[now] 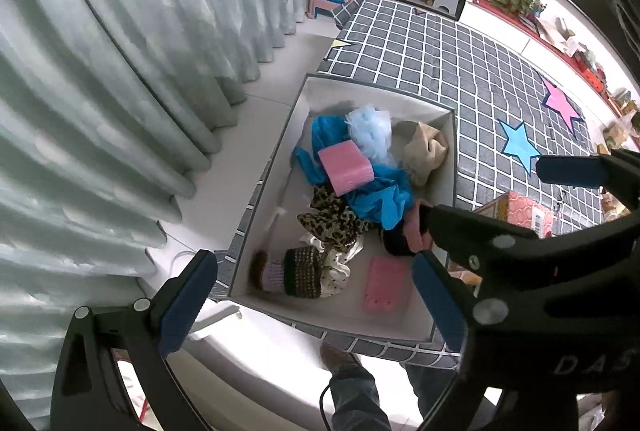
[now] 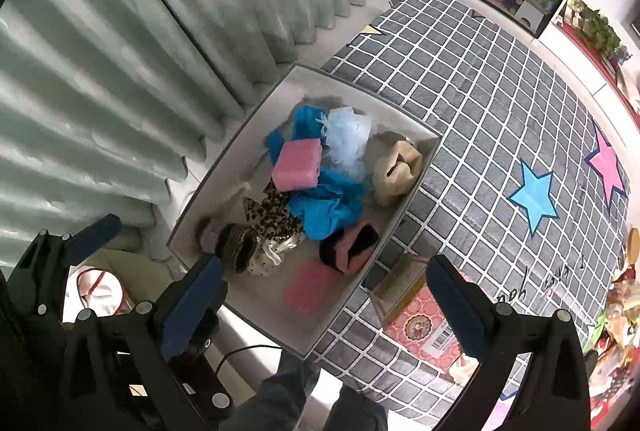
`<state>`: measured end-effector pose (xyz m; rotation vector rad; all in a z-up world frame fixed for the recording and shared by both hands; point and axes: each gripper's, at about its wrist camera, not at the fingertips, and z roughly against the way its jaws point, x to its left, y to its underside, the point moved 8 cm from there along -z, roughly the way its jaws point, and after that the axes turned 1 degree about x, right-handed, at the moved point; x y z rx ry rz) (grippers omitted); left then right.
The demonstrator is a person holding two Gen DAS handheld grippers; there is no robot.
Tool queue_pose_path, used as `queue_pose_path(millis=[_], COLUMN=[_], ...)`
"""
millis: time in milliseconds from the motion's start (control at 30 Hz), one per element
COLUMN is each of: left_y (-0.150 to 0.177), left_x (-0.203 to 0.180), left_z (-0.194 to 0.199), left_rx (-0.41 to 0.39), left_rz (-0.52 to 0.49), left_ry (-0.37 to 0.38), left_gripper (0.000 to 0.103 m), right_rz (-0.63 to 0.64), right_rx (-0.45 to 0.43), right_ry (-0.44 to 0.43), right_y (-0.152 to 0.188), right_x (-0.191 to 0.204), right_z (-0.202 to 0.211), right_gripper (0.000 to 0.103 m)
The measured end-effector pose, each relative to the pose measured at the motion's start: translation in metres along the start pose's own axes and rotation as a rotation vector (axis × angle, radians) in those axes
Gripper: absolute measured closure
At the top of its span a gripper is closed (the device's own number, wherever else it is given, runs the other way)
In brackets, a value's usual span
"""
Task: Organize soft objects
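Bin: grey fabric storage box (image 2: 404, 219) beside the bed's edge, collecting the soft items so they stay together.
Contents: pink sponge block (image 2: 298, 165) atop blue cloth (image 2: 328, 205).
Left hand-held gripper (image 1: 312, 301): spread, empty.
Right hand-held gripper (image 2: 324, 305): spread, empty, above the box.

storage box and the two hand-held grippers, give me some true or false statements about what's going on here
1. The storage box holds several soft items. True.
2. The pink sponge block lies on the bare bottom of the box, apart from everything. False: it rests on top of the blue cloth.
3. Both the left hand-held gripper and the right hand-held gripper are open and hold nothing. True.
4. The beige cloth sits outside the box on the grid mat. False: it is inside, by the box wall nearest the mat.
5. The leopard-print fabric lies beside the blue cloth. True.
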<state>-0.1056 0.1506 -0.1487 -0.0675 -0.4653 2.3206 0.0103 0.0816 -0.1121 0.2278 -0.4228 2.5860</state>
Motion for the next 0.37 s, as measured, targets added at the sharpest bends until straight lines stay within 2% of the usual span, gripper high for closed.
queue_pose_path(millis=[300,367], left_y=[0.0067,0.0071], left_x=[0.0069,0.0083], left_z=[0.0009,0.0035], left_rx=[-0.001,-0.028], left_rz=[0.012,0.019], left_ry=[0.012,0.052], left_gripper=[0.004,0.004], right_rz=[0.003,0.004], right_rx=[0.000,0.002], right_ry=[0.008,0.010], right_y=[0.0017,0.0038], right_x=[0.0042,0.0076], right_z=[0.0025,0.0016], right_gripper=[0.000,0.000])
